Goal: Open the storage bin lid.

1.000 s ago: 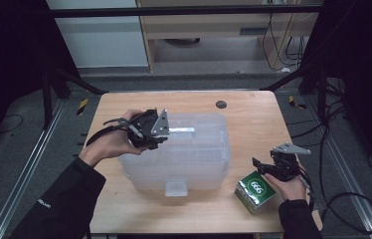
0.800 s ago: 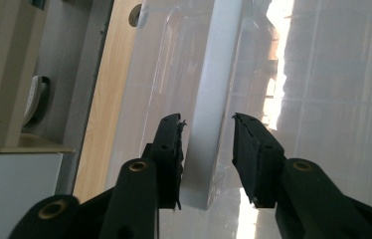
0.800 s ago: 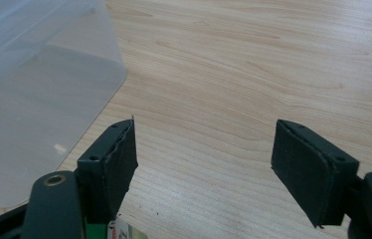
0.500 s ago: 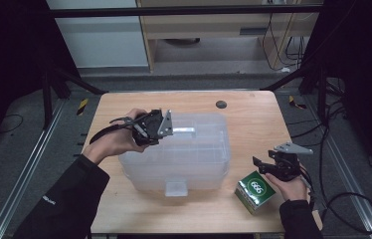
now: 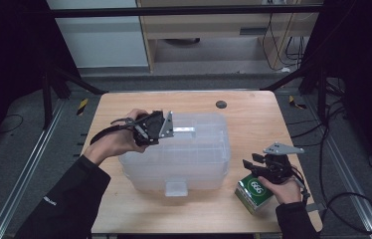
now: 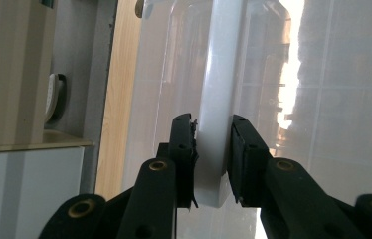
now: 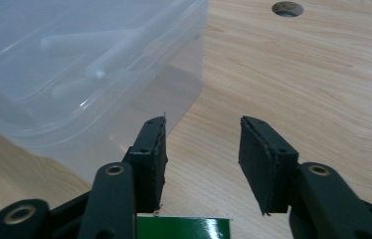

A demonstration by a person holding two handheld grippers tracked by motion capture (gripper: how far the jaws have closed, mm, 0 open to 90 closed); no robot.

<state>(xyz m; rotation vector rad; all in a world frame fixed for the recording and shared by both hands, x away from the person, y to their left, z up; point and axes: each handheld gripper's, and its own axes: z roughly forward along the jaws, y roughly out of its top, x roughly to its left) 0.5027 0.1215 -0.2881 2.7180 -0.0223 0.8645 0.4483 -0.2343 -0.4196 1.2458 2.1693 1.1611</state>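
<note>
Centrally on the wooden worktop [image 5: 253, 119]: clear box [image 5: 184, 159]. Left hand-held gripper [image 6: 213, 164] has closed onto its white handle [image 6: 219, 89]; right hand-held gripper [image 7: 201, 164], narrowing, stands apart above green carton [image 5: 254, 191]; dark room.

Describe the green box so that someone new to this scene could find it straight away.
Start at the wooden table and find the big clear plastic bin in its middle. Off the bin's near right corner, under the right gripper, lies the green box. It is the one small, coloured, opaque thing there, marked 666 in white.
</note>
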